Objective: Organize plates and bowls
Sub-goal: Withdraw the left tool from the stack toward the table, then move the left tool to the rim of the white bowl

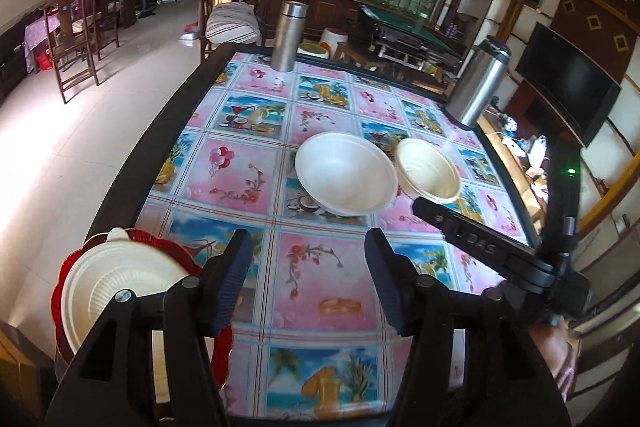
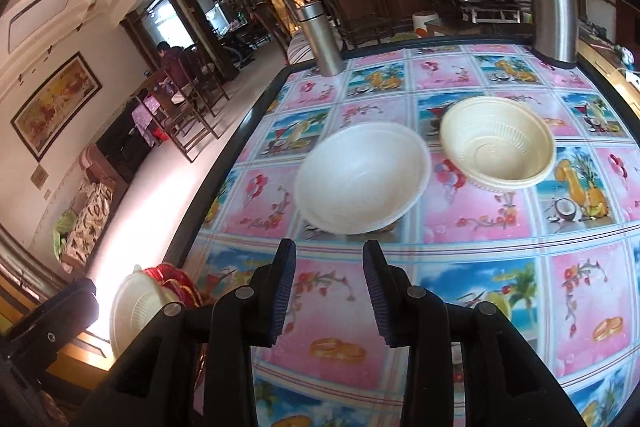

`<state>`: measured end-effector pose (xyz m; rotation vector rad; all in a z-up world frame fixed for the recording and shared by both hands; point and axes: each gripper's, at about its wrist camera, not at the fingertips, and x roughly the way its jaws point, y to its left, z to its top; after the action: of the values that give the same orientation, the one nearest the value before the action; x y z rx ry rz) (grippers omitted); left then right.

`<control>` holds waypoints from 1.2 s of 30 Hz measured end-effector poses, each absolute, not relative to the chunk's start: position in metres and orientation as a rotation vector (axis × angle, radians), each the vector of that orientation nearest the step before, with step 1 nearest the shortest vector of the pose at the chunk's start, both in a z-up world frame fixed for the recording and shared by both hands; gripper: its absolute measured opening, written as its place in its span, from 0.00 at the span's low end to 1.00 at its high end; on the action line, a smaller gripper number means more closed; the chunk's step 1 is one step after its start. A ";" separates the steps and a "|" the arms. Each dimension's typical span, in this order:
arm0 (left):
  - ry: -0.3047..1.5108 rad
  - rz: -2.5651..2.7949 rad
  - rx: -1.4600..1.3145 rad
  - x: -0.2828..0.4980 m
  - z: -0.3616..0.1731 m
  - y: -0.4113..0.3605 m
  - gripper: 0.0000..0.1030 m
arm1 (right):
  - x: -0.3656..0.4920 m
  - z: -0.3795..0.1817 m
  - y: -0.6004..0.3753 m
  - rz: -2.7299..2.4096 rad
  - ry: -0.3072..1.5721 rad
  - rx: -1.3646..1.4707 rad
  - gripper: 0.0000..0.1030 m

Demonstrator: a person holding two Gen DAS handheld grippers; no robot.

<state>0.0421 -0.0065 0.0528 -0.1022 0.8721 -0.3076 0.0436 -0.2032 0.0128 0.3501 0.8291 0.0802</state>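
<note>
Left gripper (image 1: 308, 279) jaws wide, empty; right gripper (image 2: 330, 293) jaws narrower, empty. White round plastic bowl (image 1: 346, 173) beside cream ribbed plastic bowl (image 1: 429, 171) on far surface (image 1: 320, 267). No legible writing on bowls.

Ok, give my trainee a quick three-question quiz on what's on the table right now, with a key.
1. True or false: the white bowl and the cream ribbed bowl are nested together.
2. What sits under the cream plate at the table's near left corner?
A. a red plate
B. a steel flask
C. nothing
3. Is anything held in the left gripper or the right gripper?

Key
1. False: they stand side by side on the tablecloth.
2. A: the red plate shows beneath its rim.
3. No: both sets of jaws stand open and empty.
</note>
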 end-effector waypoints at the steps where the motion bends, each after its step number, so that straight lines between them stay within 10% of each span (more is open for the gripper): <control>1: 0.894 -0.286 -0.116 0.055 0.047 -0.013 0.56 | 0.050 0.013 -0.218 0.075 0.837 0.368 0.38; 10: 1.233 -0.156 -0.263 0.172 -0.016 -0.034 0.56 | 0.132 -0.018 -0.291 0.144 1.004 0.582 0.37; 36: 1.345 -0.183 -0.291 0.232 -0.049 -0.060 0.56 | 0.179 -0.060 -0.311 0.148 1.086 0.672 0.29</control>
<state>0.2322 -0.0595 -0.0488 -0.2908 1.3451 -0.1832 0.1787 -0.3111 -0.0598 0.6721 1.0857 0.1476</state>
